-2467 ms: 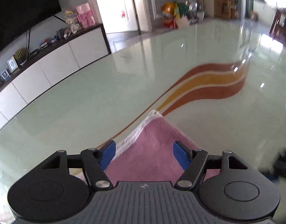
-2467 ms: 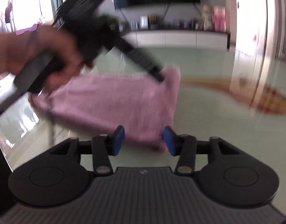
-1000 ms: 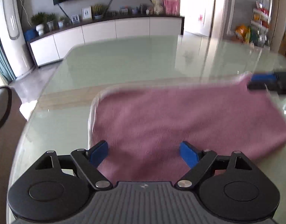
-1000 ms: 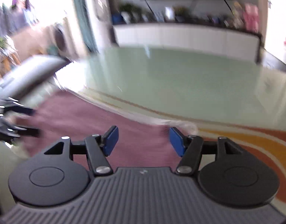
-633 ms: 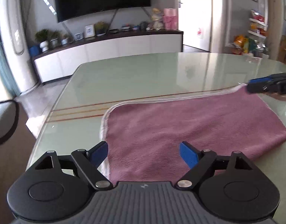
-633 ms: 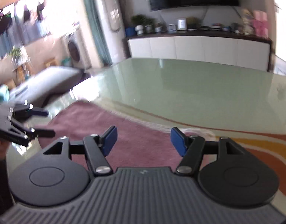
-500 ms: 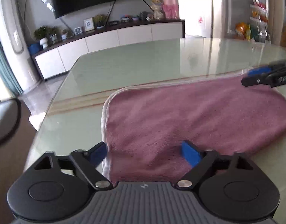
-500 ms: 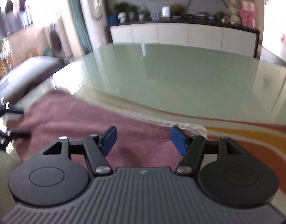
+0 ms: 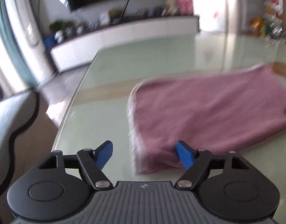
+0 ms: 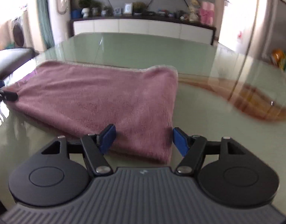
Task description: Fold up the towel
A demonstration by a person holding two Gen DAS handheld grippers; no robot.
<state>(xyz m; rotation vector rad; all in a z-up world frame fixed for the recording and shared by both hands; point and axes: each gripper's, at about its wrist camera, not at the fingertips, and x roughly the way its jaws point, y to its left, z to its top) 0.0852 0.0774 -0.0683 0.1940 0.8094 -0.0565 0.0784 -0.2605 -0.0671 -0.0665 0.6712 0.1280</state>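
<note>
Pink towel [image 10: 105,97] lies folded flat on glass table [image 10: 143,46], pale edge toward 12 o'clock. White TV cabinet [image 10: 143,28] at 12 o'clock past table, orange stripe [image 10: 254,100] at 3 o'clock. Your right gripper [image 10: 143,138] released, jaws wide, straddling towel's near right corner. Your left gripper [image 9: 144,154] released too, near left corner between pads. Since half second ago, your left has slid leftward, view blurred.

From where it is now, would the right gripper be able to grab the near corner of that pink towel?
Probably yes. The right gripper is open, its blue fingers straddling the near corner of the pink towel, which lies flat on the glass table. Nothing sits between them.
</note>
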